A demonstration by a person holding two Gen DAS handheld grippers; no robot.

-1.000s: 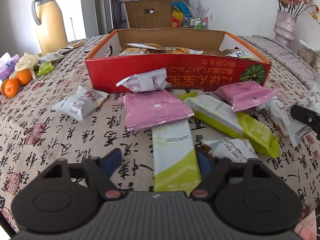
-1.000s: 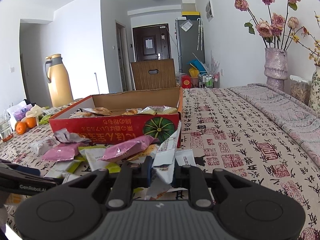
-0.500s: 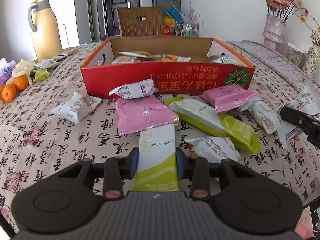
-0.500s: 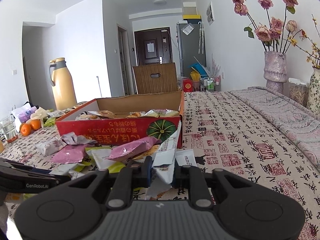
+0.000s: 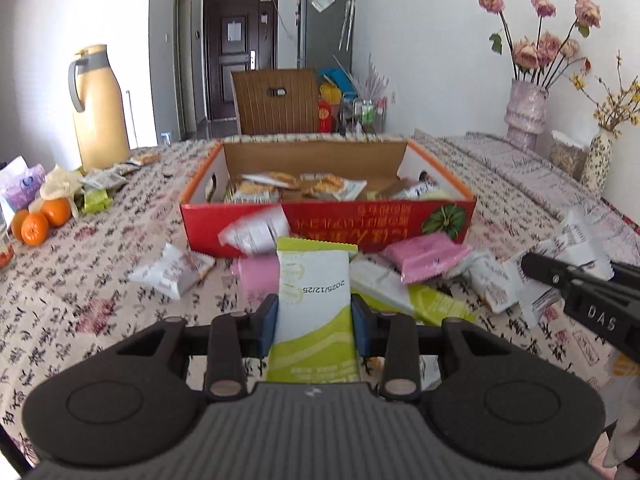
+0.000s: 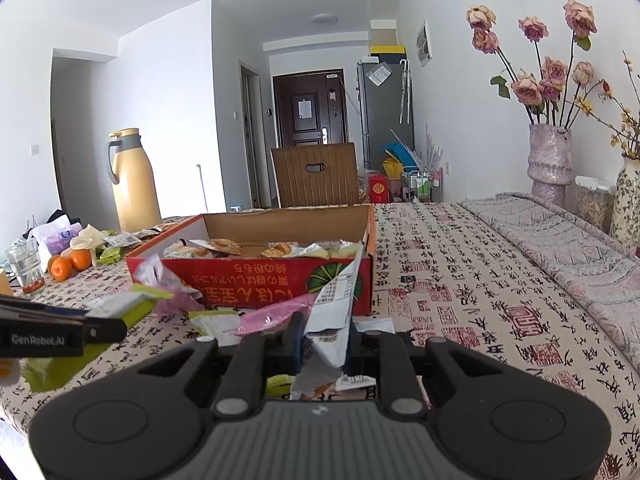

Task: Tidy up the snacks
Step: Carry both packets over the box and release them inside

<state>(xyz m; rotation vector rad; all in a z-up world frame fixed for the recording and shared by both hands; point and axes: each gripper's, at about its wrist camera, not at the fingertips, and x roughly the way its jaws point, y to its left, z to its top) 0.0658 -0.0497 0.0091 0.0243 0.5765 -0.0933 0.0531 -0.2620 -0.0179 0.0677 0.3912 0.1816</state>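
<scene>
My left gripper is shut on a white and green snack packet and holds it lifted above the table, in front of the red cardboard box. The box holds several snack packets. My right gripper is shut on a white printed snack packet, raised above the table at the box's near right corner. Loose packets lie before the box: pink ones, a white one and a green and white one. The right gripper shows in the left wrist view.
A yellow thermos jug stands at the far left. Oranges and small packets lie at the left edge, with a glass. Vases of flowers stand at the right. A wooden chair is behind the table.
My left gripper closed on the white and green packet and lifted it off the table. My right gripper rose a little with its white packet.
</scene>
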